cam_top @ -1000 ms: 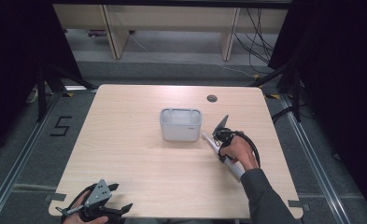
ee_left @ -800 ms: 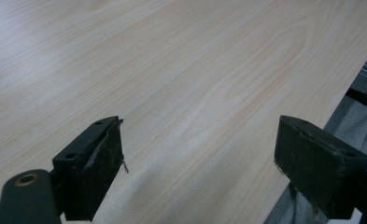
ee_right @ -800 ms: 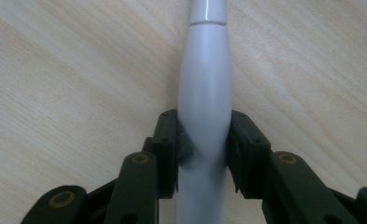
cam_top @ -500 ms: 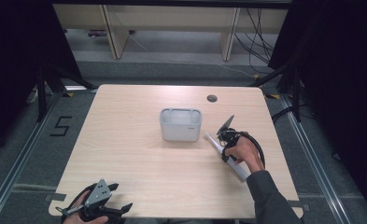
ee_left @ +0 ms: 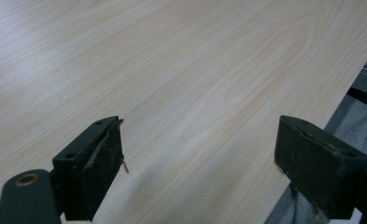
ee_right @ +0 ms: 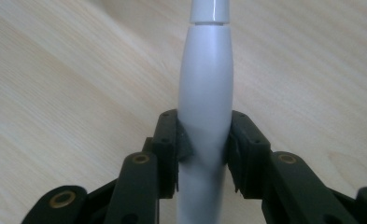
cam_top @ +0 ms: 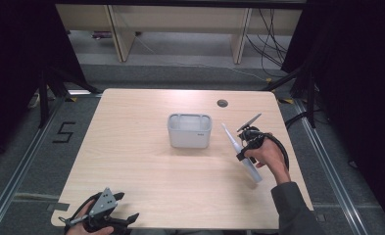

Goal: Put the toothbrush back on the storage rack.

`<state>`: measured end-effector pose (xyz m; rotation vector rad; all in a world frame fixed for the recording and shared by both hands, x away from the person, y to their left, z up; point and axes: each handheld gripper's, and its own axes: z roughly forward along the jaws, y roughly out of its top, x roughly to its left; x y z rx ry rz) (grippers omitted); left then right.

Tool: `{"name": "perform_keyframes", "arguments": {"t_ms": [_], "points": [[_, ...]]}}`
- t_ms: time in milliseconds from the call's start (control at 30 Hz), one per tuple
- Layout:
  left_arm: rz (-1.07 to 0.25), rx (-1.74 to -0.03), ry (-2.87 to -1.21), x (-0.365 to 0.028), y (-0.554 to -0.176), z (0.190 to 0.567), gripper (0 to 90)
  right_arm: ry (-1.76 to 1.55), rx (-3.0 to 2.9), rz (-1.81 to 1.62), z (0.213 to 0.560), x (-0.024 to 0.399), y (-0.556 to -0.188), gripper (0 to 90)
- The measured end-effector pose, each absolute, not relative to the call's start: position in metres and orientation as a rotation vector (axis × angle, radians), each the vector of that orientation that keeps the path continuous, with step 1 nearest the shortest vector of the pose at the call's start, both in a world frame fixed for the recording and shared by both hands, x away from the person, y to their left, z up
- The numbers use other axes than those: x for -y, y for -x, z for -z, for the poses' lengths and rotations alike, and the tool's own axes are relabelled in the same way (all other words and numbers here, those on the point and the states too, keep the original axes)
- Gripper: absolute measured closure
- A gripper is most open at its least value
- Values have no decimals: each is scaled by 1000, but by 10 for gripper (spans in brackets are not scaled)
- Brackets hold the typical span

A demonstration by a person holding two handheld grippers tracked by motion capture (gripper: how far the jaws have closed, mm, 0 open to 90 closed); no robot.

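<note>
- Electric toothbrush (cam_top: 241, 155), white and slim, is clamped by its handle in the right gripper (cam_top: 246, 145), off the worktop (cam_top: 141, 147) and slanted, its thin head end aimed up-left toward the container (cam_top: 189, 130) and its thick butt end sticking out below the person's right hand (cam_top: 266, 155).
- Right gripper view: the two black jaws press on either side of the white handle (ee_right: 204, 93), which runs straight up between them; bare wood lies beyond.
- Grey open-topped container stands near the worktop's middle, a little toward the far edge; the brush tip is close to its right wall but apart from it.
- Right hand and tool sit toward the worktop's right edge, with a strip of bare wood between them and that edge.
- Small round cable hole (cam_top: 222, 103) lies near the far edge, beyond the brush.
- Left gripper (cam_top: 104, 215) rests at the near-left corner in the person's left hand, right by the near edge.
- Left gripper view: its jaws stand wide apart with nothing between them, over bare wood (ee_left: 186, 84), the worktop's edge running past on the right.
- Broad open wood spreads across the left half and the near middle of the worktop.
</note>
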<state>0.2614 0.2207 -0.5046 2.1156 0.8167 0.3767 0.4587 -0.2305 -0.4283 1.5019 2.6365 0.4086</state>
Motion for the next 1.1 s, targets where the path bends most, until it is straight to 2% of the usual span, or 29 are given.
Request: {"name": "perform_keyframes", "arguments": {"t_ms": [367,433,733,767,833,1100], "points": [[-377,-811,-2127,-222,-262,504,147,-1388,-2459,-781,403,248,-452,667],[-369,-843,-2078,-220,-261,506,147,-1343,-2431,-829,402,249,-450,667],[-394,-838,-2088,-220,-261,505,147,-1262,-2281,-995,403,240,-442,667],[-418,-805,-2129,-223,-263,503,147,-1282,-2263,-1006,402,237,-440,667],[-388,-838,-2084,-221,-261,505,147,-1246,-2230,-1069,402,233,-439,667],[-371,-839,-2077,-220,-261,505,147,-1237,-2161,-1144,401,222,-436,667]]}}
